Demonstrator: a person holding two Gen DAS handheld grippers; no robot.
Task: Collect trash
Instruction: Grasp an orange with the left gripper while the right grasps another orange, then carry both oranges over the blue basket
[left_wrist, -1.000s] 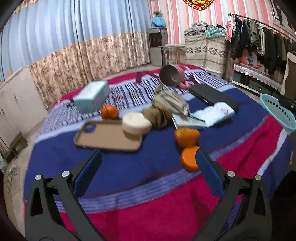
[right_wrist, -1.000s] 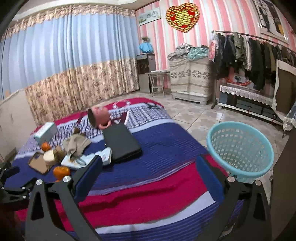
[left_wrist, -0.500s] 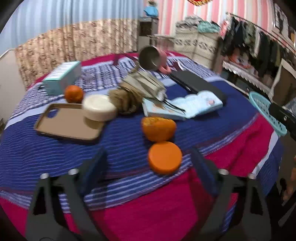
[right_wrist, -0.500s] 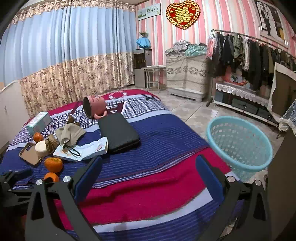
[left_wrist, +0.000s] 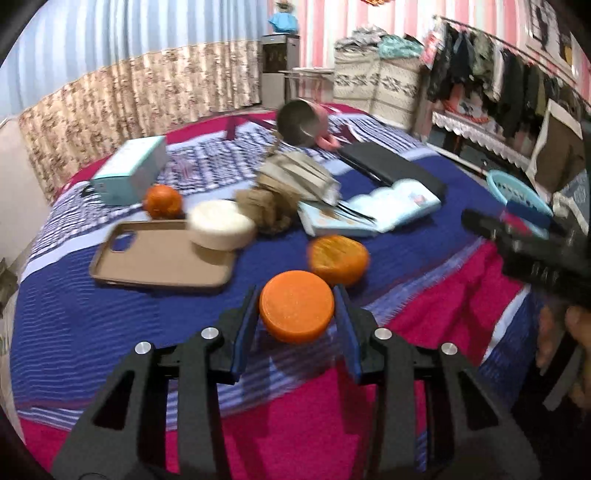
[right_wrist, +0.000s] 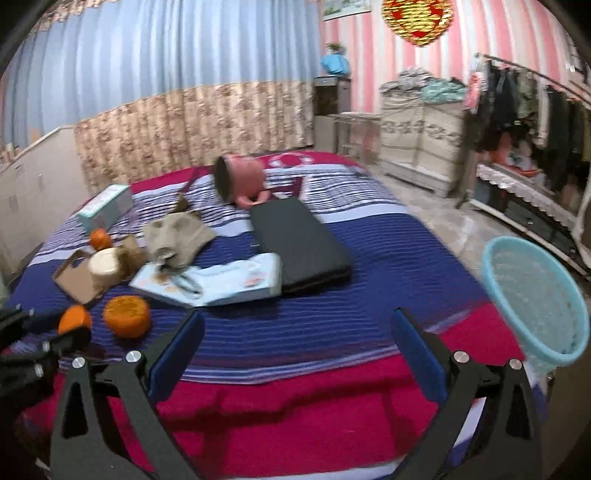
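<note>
Left wrist view: left gripper (left_wrist: 295, 321) fingers pinch the orange peel half (left_wrist: 296, 311) from both sides, just in front of a second peel half (left_wrist: 338, 258) on the bed (left_wrist: 110, 332). Right gripper (right_wrist: 295, 354) fingers are spread, holding nothing; the blue basket (right_wrist: 535, 295) sits off the bed edge, well right of the peels. Risk, as I judge it: hollow peel may crush or slip out during carry.

The left gripper (left_wrist: 296, 325) had its pads against the orange peel half (left_wrist: 296, 311); a second peel (left_wrist: 338, 258) sat just behind, blocking the way forward. Bare bedspread (right_wrist: 332, 391) lay open before the right gripper (right_wrist: 297, 354), the basket (right_wrist: 535, 299) standing off the bed's right edge
</note>
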